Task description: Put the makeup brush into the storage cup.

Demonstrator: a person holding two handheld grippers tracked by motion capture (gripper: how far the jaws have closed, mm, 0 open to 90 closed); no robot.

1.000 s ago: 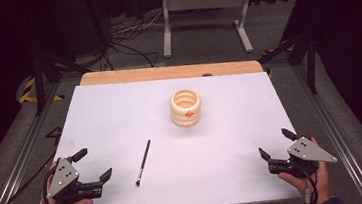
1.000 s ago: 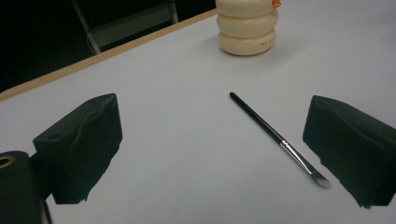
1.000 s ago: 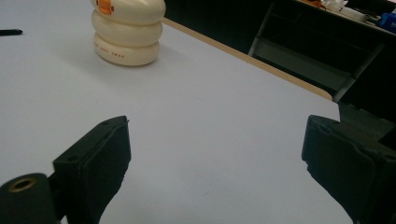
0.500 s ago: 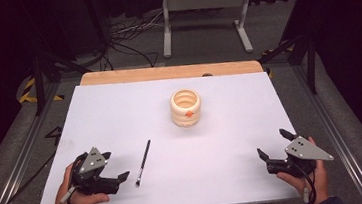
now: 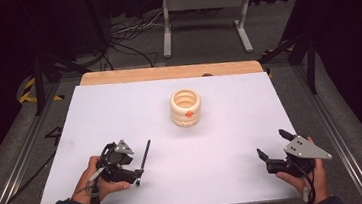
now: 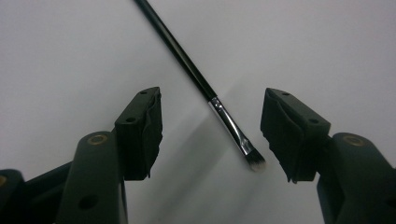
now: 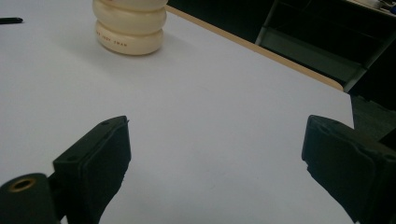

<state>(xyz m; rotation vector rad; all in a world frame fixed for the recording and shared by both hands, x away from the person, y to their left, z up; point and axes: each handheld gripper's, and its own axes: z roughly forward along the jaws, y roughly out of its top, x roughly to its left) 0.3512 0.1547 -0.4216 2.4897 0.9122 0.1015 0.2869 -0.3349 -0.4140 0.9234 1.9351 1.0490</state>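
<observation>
- The step in hand looks like picking up the brush (image 6: 219, 108): the left gripper (image 6: 212, 135) is poised with its jaws spread wide, one on each side of the bristle end, touching neither the metal collar nor the bristles.
- In the left gripper view the brush lies flat on the white table (image 6: 303, 42), its handle running off toward 11 o'clock and its pale tip pointing toward 5 o'clock, nearer the right-hand jaw.
- The next move, as I judge it, calls for lowering a little and closing squarely on the thin collar or handle; the shaft is slim and could roll or slip out.
- The right gripper (image 7: 215, 158) is also wide open and holds nothing, with bare table between its jaws.
- In the high view the left gripper (image 5: 137, 175) sits at about 7 o'clock on the table, the right gripper (image 5: 273, 149) at about 4 o'clock, well apart.
- A cream ribbed pot (image 5: 185, 107) stands upright near the table's centre, toward 12 o'clock, apart from both grippers and from the brush (image 5: 145, 153).
</observation>
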